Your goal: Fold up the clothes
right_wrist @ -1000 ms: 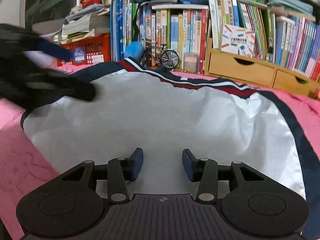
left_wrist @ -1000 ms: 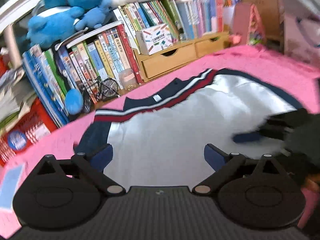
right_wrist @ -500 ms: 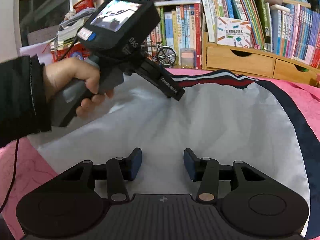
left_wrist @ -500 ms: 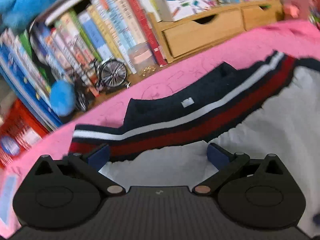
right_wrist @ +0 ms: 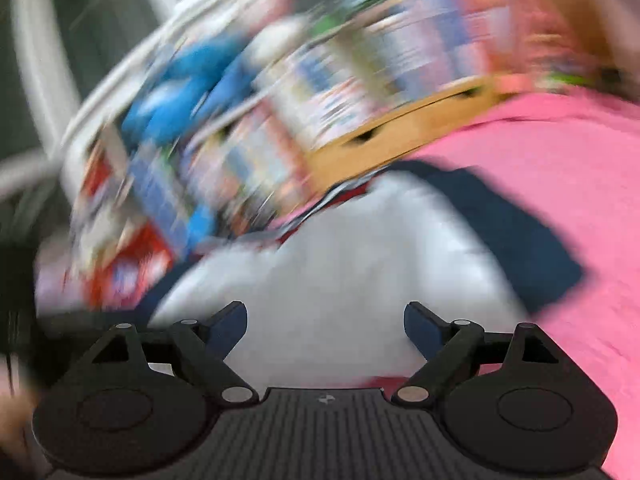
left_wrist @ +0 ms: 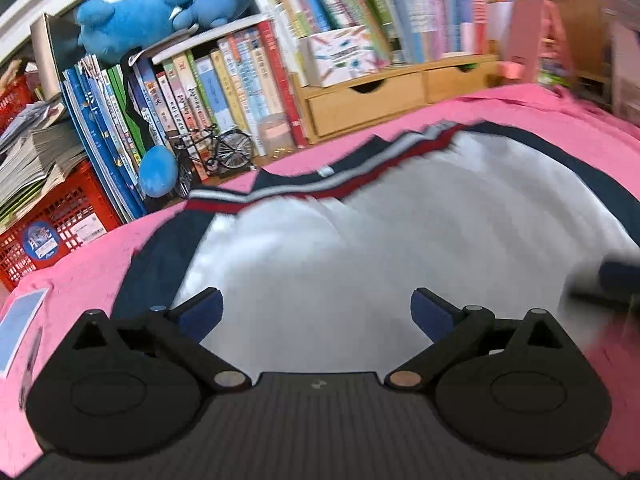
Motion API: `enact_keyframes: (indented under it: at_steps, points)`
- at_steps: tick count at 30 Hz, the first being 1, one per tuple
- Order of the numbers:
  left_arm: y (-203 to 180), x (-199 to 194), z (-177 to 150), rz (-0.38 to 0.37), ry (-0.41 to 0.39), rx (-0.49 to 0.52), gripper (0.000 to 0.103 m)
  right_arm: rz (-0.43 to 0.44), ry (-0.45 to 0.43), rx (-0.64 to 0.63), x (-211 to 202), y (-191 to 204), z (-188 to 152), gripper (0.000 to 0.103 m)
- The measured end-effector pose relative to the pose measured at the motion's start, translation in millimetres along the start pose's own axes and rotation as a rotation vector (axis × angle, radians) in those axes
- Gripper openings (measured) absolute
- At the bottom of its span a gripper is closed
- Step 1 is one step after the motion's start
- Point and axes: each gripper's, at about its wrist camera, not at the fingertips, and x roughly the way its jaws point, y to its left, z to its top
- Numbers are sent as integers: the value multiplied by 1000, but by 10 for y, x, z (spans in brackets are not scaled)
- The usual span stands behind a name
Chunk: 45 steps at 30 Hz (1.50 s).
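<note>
Pink cloth (left_wrist: 560, 120) covers the whole work surface, running out ahead of both pairs of fingers. On it lies the garment (left_wrist: 360, 248), white side up with navy edging and a red-and-white striped band (left_wrist: 304, 194) along its far edge, spread flat ahead of the left gripper (left_wrist: 316, 312). Left jaws stand wide apart, blue pads clear of the fabric, nothing between them but the white panel below. Beyond the garment, past the fingertips, a row of books (left_wrist: 224, 92), a wooden drawer unit (left_wrist: 368, 100), blue plush toys (left_wrist: 132, 20), a red crate (left_wrist: 52, 224) left of the fingers, and a small model bicycle (left_wrist: 216, 152). Right gripper (right_wrist: 324, 328), its view badly blurred: jaws opening, wide now, pads gripping nothing, the white panel just ahead.
</note>
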Motion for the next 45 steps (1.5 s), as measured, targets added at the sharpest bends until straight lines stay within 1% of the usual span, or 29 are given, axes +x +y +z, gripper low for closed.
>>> enact_keyframes:
  at_steps: [1, 4, 5, 6, 7, 10, 13, 15, 16, 18, 22, 24, 25, 26, 27, 28, 29, 30, 31, 32, 34, 35, 37, 38, 40, 42, 43, 44, 45]
  points:
    - [-52, -28, -54, 1, -3, 6, 102, -24, -25, 57, -88, -88, 16, 91]
    - [-159, -1, -141, 38, 10, 19, 103, -118, -69, 213, -240, -350, 63, 91]
    - [-175, 28, -152, 49, 29, 24, 103, -142, -67, 243, -246, -416, 71, 91]
    - [-179, 66, -164, 48, 49, 13, 103, -166, -61, 270, -245, -476, 78, 92]
    - [-146, 90, -171, 46, 51, -12, 103, -186, -46, 287, -220, -510, 76, 92]
    - [-70, 101, -150, 27, 69, -71, 103, -175, -58, 295, -167, -551, 70, 95]
    - [-49, 41, -128, 21, 67, -109, 103, -154, -77, 306, -30, -600, 116, 97]
    - [-67, -17, -116, 17, 39, -121, 102, -143, -98, 323, 50, -624, 142, 98]
    - [-72, -26, -110, 9, 29, -124, 103, -127, -108, 338, 91, -646, 162, 100]
    - [-99, 21, -111, -11, 40, -126, 103, -97, -124, 368, 128, -693, 186, 103]
    - [-86, 123, -192, -31, 48, -154, 103, -60, -116, 441, 235, -766, 280, 103]
    - [-52, 129, -202, -47, 53, -181, 103, -25, -93, 497, 249, -809, 307, 103]
    - [-51, 126, -209, -49, 49, -182, 103, 1, -50, 543, 241, -808, 308, 102]
    - [-52, 122, -213, -49, 47, -184, 103, 37, -9, 589, 236, -804, 300, 102]
    - [-52, 118, -216, -48, 45, -185, 103, 102, 13, 630, 241, -784, 262, 102]
    - [-58, 120, -215, -47, 45, -185, 103, 138, 7, 646, 242, -758, 222, 102]
    - [-60, 121, -218, -48, 44, -185, 103, 114, -17, 637, 252, -745, 209, 102]
    - [-62, 121, -222, -48, 43, -185, 103, 58, -55, 618, 274, -760, 214, 100]
    - [-58, 121, -226, -50, 43, -186, 103, 2, -98, 601, 313, -806, 231, 92]
    - [-58, 121, -226, -51, 43, -186, 103, -22, -124, 592, 358, -852, 263, 91]
    - [-62, 122, -227, -52, 42, -186, 103, -35, -103, 590, 455, -888, 351, 91]
    - [-65, 123, -226, -52, 42, -186, 103, -46, -81, 573, 495, -870, 365, 87]
    - [-69, 123, -225, -52, 41, -187, 103, -69, -40, 537, 569, -834, 387, 59]
    - [-63, 118, -229, -55, 42, -189, 103, -89, -31, 512, 584, -816, 372, 54]
    - [-47, 106, -237, -62, 43, -194, 103, -130, -15, 465, 611, -780, 344, 34]
    - [13, 57, -256, -69, 38, -203, 103, -171, -5, 428, 606, -744, 346, 21]
    - [72, 7, -273, -74, 33, -211, 103, -180, -8, 384, 588, -672, 368, 17]
    - [171, -69, -295, -34, 28, -222, 103, -189, -14, 331, 564, -586, 393, 16]
    - [311, -172, -327, 26, 13, -234, 103, -203, -30, 249, 521, -443, 430, 15]
